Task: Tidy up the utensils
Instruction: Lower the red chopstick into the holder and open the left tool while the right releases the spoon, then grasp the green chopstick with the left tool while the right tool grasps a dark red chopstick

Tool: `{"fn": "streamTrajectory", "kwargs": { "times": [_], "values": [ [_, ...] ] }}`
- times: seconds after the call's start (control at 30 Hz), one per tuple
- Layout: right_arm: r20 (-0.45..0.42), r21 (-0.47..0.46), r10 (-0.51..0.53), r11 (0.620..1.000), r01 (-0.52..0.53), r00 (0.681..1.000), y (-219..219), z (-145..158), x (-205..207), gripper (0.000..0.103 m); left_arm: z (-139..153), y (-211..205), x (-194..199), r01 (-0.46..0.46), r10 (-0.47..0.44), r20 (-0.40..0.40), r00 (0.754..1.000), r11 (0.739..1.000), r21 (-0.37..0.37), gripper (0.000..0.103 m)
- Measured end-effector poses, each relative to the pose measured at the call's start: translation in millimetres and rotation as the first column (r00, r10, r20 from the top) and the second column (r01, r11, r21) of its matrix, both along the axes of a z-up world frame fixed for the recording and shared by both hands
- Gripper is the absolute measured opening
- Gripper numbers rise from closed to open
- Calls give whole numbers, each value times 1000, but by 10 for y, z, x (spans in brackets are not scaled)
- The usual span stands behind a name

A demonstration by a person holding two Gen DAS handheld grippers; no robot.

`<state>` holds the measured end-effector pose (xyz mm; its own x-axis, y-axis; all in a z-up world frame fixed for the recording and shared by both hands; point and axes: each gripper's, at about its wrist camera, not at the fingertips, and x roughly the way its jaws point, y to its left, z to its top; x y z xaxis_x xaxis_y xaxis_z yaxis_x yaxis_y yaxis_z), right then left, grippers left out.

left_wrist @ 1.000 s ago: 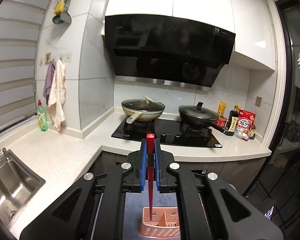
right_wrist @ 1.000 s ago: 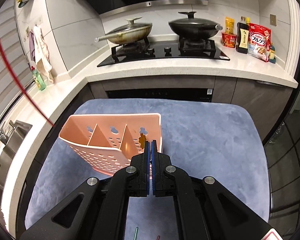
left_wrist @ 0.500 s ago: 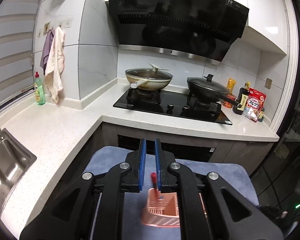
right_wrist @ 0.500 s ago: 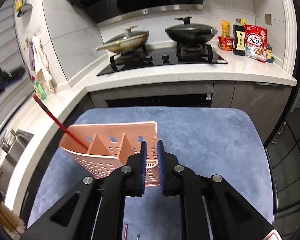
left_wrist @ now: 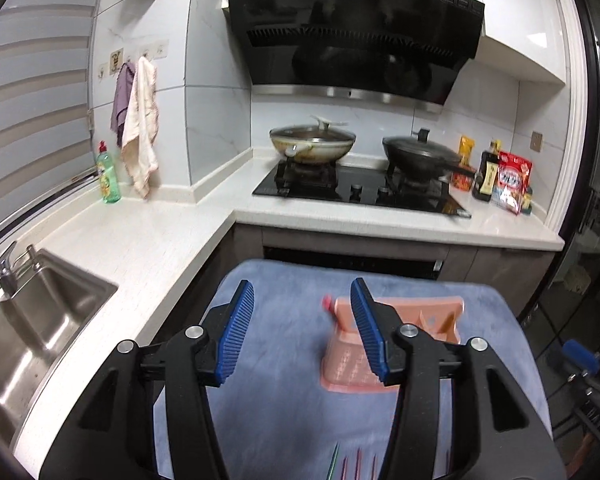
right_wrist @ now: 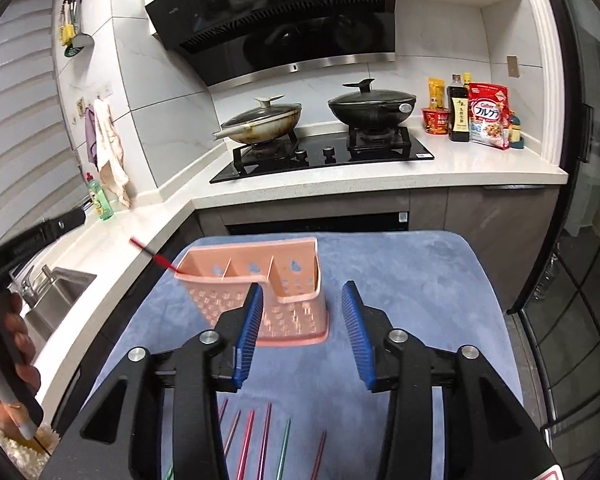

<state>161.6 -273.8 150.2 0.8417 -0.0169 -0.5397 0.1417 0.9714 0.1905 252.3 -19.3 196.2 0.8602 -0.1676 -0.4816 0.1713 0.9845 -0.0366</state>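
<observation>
A pink slotted utensil holder [right_wrist: 260,280] stands on the blue mat [right_wrist: 400,280]; it also shows in the left wrist view [left_wrist: 432,320]. A red chopstick [right_wrist: 156,257] leans out of its left compartment; its tip shows in the left wrist view [left_wrist: 326,302]. Several red and green chopsticks [right_wrist: 265,440] lie on the mat near me, also low in the left wrist view [left_wrist: 352,462]. My left gripper [left_wrist: 302,332] is open and empty, left of the holder. My right gripper [right_wrist: 302,332] is open and empty, just in front of the holder.
A white counter [left_wrist: 140,240] with a steel sink [left_wrist: 28,320] runs along the left. A hob with two lidded pans [right_wrist: 320,120] sits behind the mat. Bottles and food packets [right_wrist: 476,116] stand at the back right. A dish soap bottle [left_wrist: 109,178] stands by hanging towels.
My left gripper let go of the red chopstick into the holder's left compartment, opened wide and pulled back. My right gripper opened and drew back from the holder's rim.
</observation>
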Motion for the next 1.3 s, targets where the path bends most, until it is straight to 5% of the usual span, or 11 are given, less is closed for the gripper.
{"fn": "streamTrajectory", "kwargs": {
  "times": [0.3, 0.7, 1.3],
  "values": [
    [-61, 15, 3, 1000, -3, 998, 211, -373, -734, 43, -678, 316, -722, -2, 6, -106, 994, 999, 40, 49],
    [-232, -48, -27, 999, 17, 972, 548, -1279, -1367, 43, -1899, 508, -1408, 14, 7, -330, 944, 998, 62, 49],
    [-339, -27, -13, 1000, 4, 941, 830, -1926, -1672, 39, -2263, 498, -1767, 51, -26, -380, 925, 997, 57, 57]
  ]
}}
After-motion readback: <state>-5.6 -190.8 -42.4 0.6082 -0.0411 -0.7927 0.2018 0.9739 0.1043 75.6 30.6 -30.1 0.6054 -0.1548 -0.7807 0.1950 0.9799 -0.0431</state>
